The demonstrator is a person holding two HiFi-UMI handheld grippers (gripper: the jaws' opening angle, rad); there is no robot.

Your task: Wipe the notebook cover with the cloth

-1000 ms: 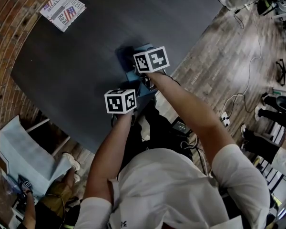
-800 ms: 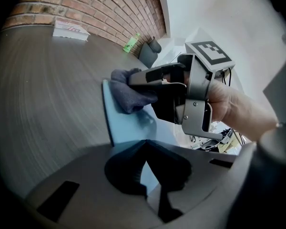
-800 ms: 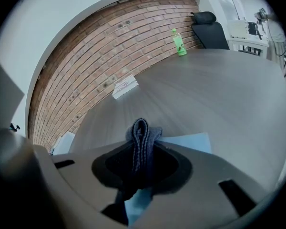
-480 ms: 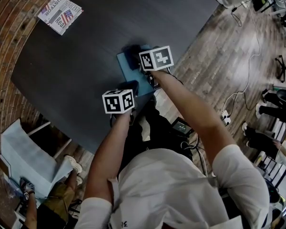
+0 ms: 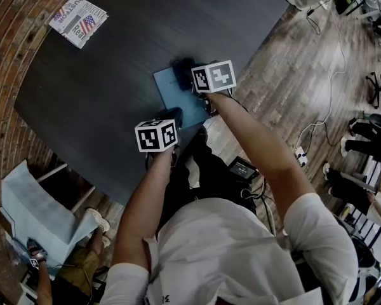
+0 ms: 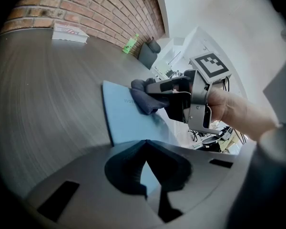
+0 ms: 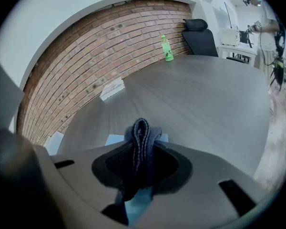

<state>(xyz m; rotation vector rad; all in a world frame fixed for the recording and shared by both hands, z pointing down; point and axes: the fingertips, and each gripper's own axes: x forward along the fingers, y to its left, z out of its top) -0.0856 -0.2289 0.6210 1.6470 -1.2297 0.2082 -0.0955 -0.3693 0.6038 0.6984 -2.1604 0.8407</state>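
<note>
While right gripper (image 7: 142,149) clamps cloth (image 7: 141,128) on blue notebook (image 6: 126,113), left gripper (image 6: 145,144) closed, empty.

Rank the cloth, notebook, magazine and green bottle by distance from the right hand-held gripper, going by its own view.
1. Cloth: clamped in the jaws of the right hand-held gripper.
2. Notebook: just beneath, on the table.
3. Magazine: farther left, near the brick wall.
4. Green bottle: farthest, at the table's far edge.
</note>
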